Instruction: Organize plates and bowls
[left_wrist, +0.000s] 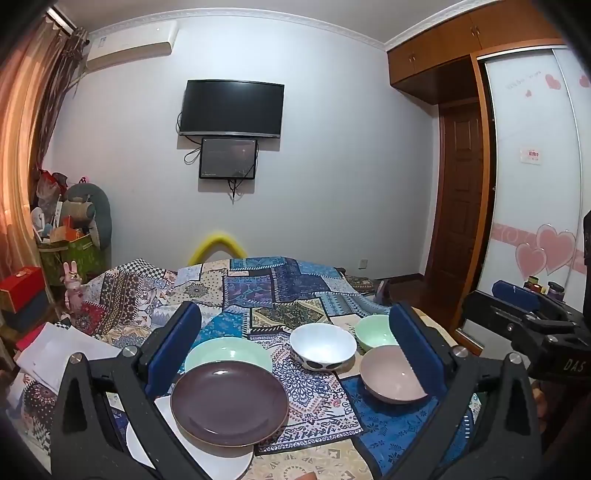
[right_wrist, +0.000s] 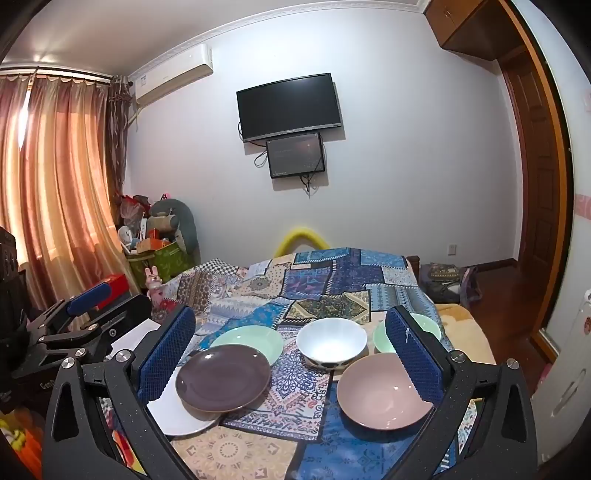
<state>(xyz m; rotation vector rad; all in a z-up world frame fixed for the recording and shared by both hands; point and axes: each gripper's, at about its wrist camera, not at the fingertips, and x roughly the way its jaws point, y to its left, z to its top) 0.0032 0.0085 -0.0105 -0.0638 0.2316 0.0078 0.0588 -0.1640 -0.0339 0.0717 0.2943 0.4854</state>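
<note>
Purple plate (left_wrist: 229, 402) sits stacked on a white plate (left_wrist: 207, 458), both hand-held grippers, left (left_wrist: 295, 354) and right (right_wrist: 291, 350), spread wide and empty.

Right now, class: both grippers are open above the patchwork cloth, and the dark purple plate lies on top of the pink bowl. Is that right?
One detail is wrong. The dark purple plate lies on a white plate, not on the pink bowl, which sits apart to its right; the right wrist view shows this. The left gripper and right gripper are indeed open above the patchwork cloth.
</note>
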